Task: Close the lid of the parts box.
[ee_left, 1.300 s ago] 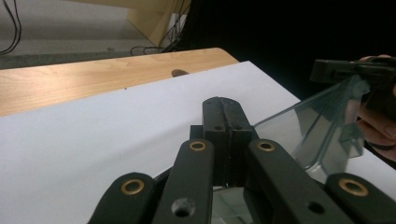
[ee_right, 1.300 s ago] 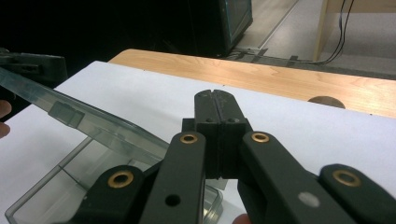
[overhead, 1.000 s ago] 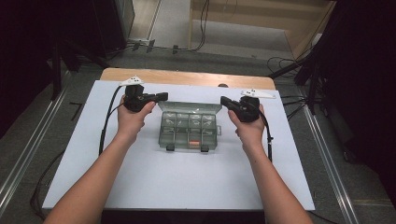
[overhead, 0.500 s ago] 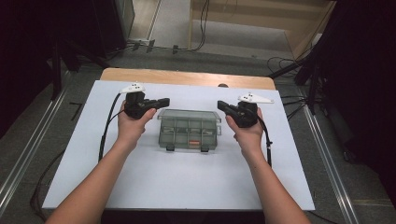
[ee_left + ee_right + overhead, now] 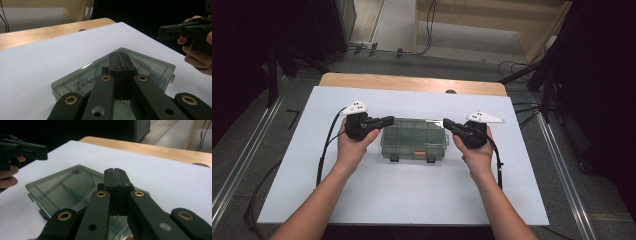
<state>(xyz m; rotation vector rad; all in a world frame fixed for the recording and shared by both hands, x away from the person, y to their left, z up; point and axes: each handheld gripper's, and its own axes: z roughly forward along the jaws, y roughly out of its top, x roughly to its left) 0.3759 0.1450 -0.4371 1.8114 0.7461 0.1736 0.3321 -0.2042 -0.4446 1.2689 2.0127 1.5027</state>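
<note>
You hold a gripper in each hand over a white table top (image 5: 412, 200), and between them lies a clear smoke-tinted compartment box (image 5: 414, 140) with its lid closed flat. The box sits a little left of the table's middle, nearer the far edge than the near one. Two dark latches show on its near side, and an orange part shows through the plastic near the right latch. Inside, dividers split it into small compartments.

Your left gripper (image 5: 388, 120) hangs just beside the box's far left corner, with its tip pointing right toward the box. Its jaws are pressed together with nothing between them; in the left gripper view (image 5: 120, 58) the two black jaws meet edge to edge above the lid. Whether they touch the lid you cannot tell from these views.

Your right gripper (image 5: 447, 123) mirrors it at the far right corner, tip pointing left. Its jaws are together too, empty, and in the right gripper view (image 5: 115, 175) they stand over the lid's corner. The two gripper tips are well apart, with the far edge of the box between them.

Beyond the white top a strip of wooden table edge (image 5: 412, 82) runs along the far side.
</note>
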